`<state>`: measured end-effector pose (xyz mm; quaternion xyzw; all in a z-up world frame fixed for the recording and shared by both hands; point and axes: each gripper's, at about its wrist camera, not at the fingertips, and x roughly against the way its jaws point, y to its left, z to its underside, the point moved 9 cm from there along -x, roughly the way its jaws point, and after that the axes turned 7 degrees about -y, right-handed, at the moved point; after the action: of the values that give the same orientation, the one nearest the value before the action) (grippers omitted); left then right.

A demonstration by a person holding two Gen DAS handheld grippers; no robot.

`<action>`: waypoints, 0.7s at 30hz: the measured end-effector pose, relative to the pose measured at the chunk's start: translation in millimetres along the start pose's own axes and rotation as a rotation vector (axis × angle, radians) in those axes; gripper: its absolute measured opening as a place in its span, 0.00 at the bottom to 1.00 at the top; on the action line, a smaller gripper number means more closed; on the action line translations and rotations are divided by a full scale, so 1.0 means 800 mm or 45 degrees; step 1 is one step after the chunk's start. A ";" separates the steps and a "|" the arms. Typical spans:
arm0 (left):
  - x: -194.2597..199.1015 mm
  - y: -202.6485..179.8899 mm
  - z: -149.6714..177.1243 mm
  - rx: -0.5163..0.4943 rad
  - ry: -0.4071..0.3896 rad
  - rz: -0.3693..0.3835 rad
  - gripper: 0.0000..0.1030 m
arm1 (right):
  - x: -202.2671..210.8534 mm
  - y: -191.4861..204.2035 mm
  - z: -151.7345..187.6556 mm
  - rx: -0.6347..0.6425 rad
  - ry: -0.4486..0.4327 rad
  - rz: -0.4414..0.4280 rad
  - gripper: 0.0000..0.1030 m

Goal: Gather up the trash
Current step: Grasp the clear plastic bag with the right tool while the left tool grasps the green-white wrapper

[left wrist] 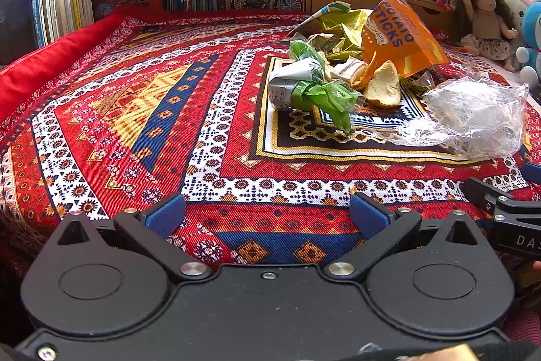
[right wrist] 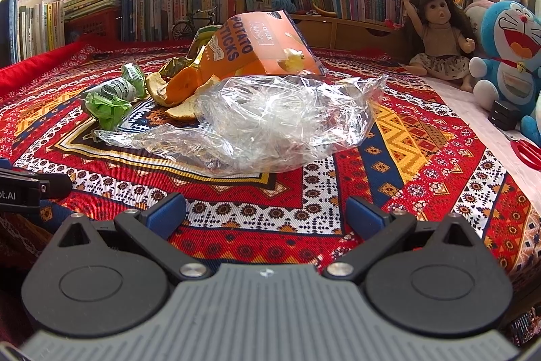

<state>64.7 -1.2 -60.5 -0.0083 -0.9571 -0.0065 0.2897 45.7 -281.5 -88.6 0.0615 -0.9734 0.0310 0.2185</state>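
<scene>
- The left claw (left wrist: 267, 213) is wide open and holds nothing; its blue fingers (left wrist: 165, 213) hang over the patterned cloth (left wrist: 135, 110).
- The right claw (right wrist: 265, 213) is also wide open and empty, near the clear plastic bag (right wrist: 270, 120) but not touching it.
- The trash lies together at the far right of the cloth: an orange potato sticks bag (left wrist: 399, 32), orange peel (left wrist: 383, 85), green wrapper (left wrist: 324, 93) and the clear bag.
- A doll (right wrist: 439, 39) sits at the far right.
</scene>
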 end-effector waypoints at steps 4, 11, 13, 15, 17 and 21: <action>0.006 0.003 0.000 -0.004 -0.032 0.019 1.00 | -0.001 0.001 0.000 -0.004 -0.024 0.006 1.00; 0.019 0.004 -0.018 0.002 -0.103 0.072 1.00 | 0.012 -0.003 -0.006 -0.075 -0.085 -0.089 1.00; 0.025 0.004 -0.031 0.012 -0.152 0.080 1.00 | 0.020 -0.006 -0.013 -0.104 -0.134 -0.112 1.00; 0.029 0.004 -0.045 0.024 -0.196 0.091 1.00 | 0.026 -0.010 -0.024 -0.117 -0.193 -0.114 1.00; 0.028 0.003 -0.060 0.038 -0.226 0.103 1.00 | 0.028 -0.015 -0.037 -0.137 -0.242 -0.110 1.00; 0.015 0.001 -0.085 0.106 -0.260 0.117 1.00 | 0.017 -0.024 -0.058 -0.216 -0.259 -0.116 1.00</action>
<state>92.4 -1.6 2.7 -0.0406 -0.9796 0.0475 0.1910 55.7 -298.0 -40.5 0.0898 -0.9859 -0.0677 0.1242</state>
